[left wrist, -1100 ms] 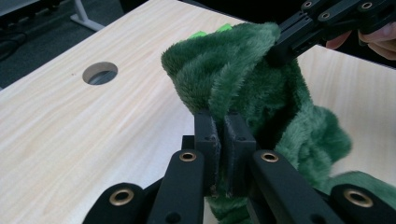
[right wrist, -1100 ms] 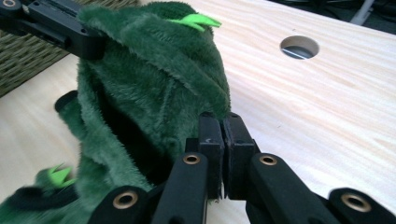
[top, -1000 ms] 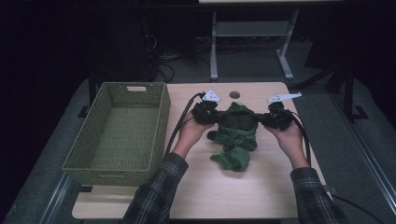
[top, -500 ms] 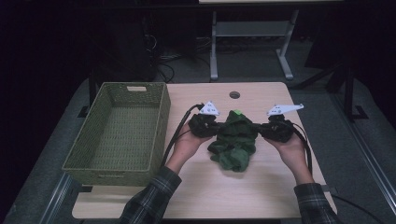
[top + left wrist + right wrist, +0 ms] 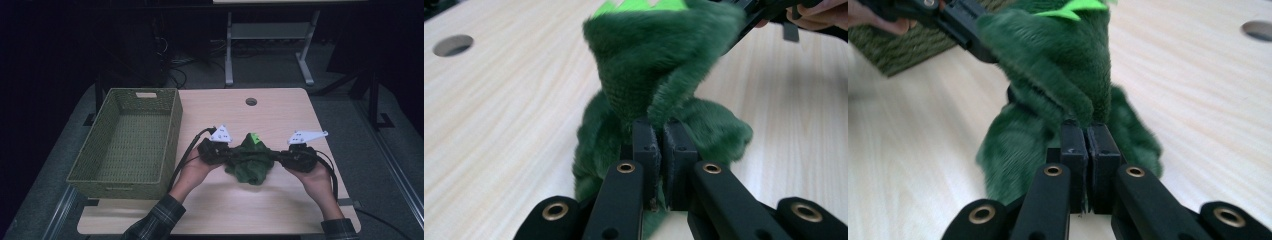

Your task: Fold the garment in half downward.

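Observation:
A dark green furry garment [image 5: 250, 162] with a bright green patch [image 5: 254, 138] hangs bunched between my two grippers over the near half of the table. My left gripper [image 5: 231, 156] pinches its left side, jaws shut on the fur [image 5: 649, 85]. My right gripper [image 5: 276, 156] pinches the opposite side, jaws likewise shut on the fur [image 5: 1058, 65]. In the left gripper view the left gripper [image 5: 660, 131] grips a fold of the garment; in the right gripper view the right gripper [image 5: 1085, 131] does the same. The garment's lower part rests on the table.
A green woven basket [image 5: 125, 177] stands at the table's left side, nothing visible inside. The light wooden table [image 5: 280, 107] has a round cable hole [image 5: 251, 101] near its far edge. Cables [image 5: 186, 152] trail from both grippers. A metal stand [image 5: 265, 35] is on the floor beyond.
Both hands have drawn the garment toward the near edge of the table, staying shut on it. The garment now lies lower and more bunched between them.

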Tool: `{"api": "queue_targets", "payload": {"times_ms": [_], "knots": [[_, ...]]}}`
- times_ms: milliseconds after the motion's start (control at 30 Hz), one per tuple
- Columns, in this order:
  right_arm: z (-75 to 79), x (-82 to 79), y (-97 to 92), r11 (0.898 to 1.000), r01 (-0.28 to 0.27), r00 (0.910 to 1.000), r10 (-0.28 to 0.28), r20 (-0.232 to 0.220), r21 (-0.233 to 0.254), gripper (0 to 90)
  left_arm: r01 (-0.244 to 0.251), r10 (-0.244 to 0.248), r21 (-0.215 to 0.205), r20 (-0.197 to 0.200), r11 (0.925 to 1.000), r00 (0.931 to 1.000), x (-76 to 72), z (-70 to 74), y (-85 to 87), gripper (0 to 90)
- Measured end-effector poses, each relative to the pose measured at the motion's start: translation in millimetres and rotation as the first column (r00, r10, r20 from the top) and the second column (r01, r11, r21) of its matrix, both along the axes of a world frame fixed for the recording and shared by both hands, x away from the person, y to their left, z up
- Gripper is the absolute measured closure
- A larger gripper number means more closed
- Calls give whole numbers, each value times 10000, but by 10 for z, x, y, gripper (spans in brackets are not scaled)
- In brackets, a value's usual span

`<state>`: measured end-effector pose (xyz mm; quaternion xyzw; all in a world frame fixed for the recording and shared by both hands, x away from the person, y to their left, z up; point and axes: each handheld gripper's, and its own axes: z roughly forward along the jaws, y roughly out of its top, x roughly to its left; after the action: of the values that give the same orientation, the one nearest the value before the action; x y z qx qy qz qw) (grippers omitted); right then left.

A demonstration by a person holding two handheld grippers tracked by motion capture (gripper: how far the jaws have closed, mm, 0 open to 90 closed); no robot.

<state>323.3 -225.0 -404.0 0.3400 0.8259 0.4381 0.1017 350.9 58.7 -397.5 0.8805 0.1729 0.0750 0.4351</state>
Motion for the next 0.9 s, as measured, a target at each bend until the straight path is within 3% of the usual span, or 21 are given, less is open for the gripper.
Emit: {"api": "queue_targets", "payload": {"times_ms": [167, 267, 500, 567, 900], "knots": [[-91, -137, 15, 9989, -260, 9996, 254, -141, -397, 877, 340, -339, 84, -123, 9994, 9994, -97, -105, 54, 861], [-133, -198, 10, 9987, -430, 9989, 425, -176, -276, 877, 516, -511, 283, -201, 9983, 9985, -137, -165, 65, 861], [-274, -332, 44, 9960, -717, 9949, 675, -754, -542, 876, 863, -836, 587, -480, 9945, 9953, -239, -329, 69, 861], [-303, -367, 49, 9953, -785, 9945, 743, -735, -562, 876, 1033, -996, 753, -525, 9918, 9936, -261, -378, 62, 861], [-521, -414, 85, 9910, -1105, 9824, 975, -1593, -751, 875, 1462, -1347, 1273, -944, 9810, 9864, -312, -578, 0, 862]]}}
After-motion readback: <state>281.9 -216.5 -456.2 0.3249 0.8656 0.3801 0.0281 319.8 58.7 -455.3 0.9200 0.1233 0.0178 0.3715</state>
